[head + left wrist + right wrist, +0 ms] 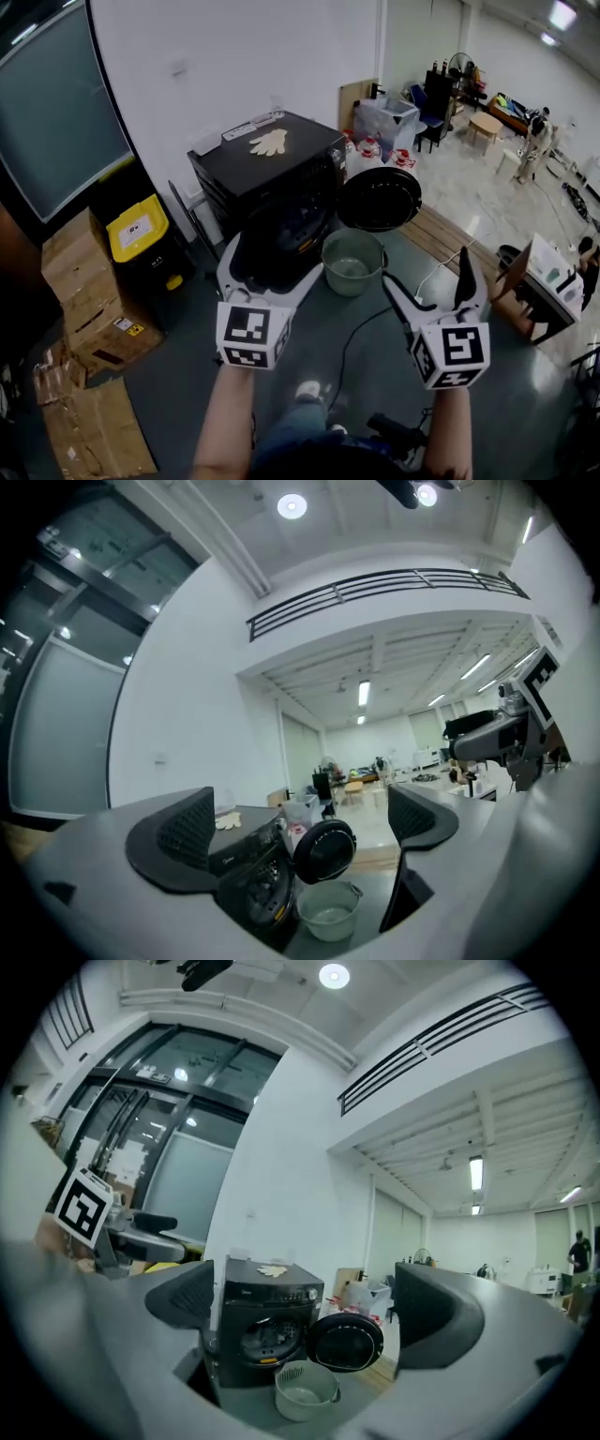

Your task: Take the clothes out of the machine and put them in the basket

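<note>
Step in hand: the approach, judged from nothing having been grabbed yet. The black front-load washing machine (267,169) stood against the white wall with its round door (380,199) swung wide to the right. The grey basket (336,274) sat on the floor just in front of the drum, below the door, and looked empty.

The left gripper (272,267) and right gripper (427,277) were held level in front of the person and well short of the machine. Both had their jaws spread wide with nothing between them.

The clothes (265,1335) were inside the drum, none in the basket, so the task looked barely begun.

The next move probably called for:
- closing in and dropping low toward the drum mouth
- pushing one open gripper past the door rim
- clamping on a fold of fabric, then swinging it down into the basket

The basket sat close under the opening, so the carry should be short. The door edge could catch an arm.

View differences:
- The right gripper view looked straight into the drum and showed a pale mottled load there.
- The head view looked steeply down, and the left gripper covered the drum mouth.
- The left gripper view saw the machine at an angle, with the drum interior dark and unreadable.
- Only the head view showed the cardboard boxes (80,281) and the yellow-lidded bin (138,228) at left.
- A pale glove (269,142) lay on the machine top.
</note>
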The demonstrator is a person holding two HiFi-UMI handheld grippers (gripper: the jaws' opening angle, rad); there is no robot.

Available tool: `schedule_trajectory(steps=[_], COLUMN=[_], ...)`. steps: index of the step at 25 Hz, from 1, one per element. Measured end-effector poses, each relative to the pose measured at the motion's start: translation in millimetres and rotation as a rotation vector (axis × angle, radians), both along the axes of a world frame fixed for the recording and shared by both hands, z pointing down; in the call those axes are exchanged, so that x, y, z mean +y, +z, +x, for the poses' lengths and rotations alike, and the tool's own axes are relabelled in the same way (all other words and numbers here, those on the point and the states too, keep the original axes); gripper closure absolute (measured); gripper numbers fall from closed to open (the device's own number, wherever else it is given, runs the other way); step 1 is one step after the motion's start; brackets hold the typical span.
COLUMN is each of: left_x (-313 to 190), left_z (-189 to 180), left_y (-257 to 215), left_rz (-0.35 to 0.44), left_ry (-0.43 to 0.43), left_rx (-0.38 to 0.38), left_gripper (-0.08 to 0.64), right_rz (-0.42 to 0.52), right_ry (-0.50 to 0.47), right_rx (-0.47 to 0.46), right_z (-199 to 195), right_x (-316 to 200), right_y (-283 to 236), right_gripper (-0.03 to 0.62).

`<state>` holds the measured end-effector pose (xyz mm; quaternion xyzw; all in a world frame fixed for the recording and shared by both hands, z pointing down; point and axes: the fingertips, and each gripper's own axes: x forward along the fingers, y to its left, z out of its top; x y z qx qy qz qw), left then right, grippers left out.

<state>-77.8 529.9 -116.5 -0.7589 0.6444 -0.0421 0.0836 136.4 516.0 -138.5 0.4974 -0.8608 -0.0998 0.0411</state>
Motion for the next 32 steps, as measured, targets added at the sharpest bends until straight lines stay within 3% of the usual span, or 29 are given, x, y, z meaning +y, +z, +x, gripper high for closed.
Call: schedule_trajectory(steps=[2, 6, 9, 12, 14, 17, 23, 32], left_x=[-11.9, -39.5, -65.4, -92.3, -108.0, -125.8, -142.7, -153.8], left_z=[-12.9, -43.8, -68.5, -92.0, -103.0, -114.5, -135.7, -136.3], left_y=[-0.1, -4.8, -2.3, 4.8, 7.4, 12.1, 22.7, 40.5], left_rz=[-0.008, 0.006, 0.004, -0.019, -0.025, -0.032, -0.064, -0.087], left_ry=[-0.006, -0.011, -0.015, -0.013, -0.003, 0.011, 0.014, 0.05], left_rx=[0.019, 0.073, 0.058, 0.04, 0.039, 0.025, 0.022, 0.055], left_gripper=[0.017, 0.018, 0.018, 0.018, 0.018, 0.018, 0.018, 0.02], right_rz=[-0.015, -0.049, -0.042, -0.032, -0.028, -0.051, -0.094, -0.111], right_ry=[-0.007, -0.067, -0.107, -0.064, -0.039, -0.02, -0.015, 0.006], right_rx=[0.022, -0.02, 0.009, 0.055, 0.03, -0.015, 0.018, 0.02], right_z=[-8.2, -32.6, -58.9, -79.4, -89.7, -104.4, -127.2, -127.3], right_x=[-8.0, -29.0, -49.7, -75.8, -91.2, -107.9, -122.6, -136.2], right_y=[7.2, 12.3, 12.1, 13.3, 11.1, 13.3, 25.2, 39.3], right_gripper=[0.018, 0.021, 0.026, 0.028, 0.028, 0.029, 0.034, 0.044])
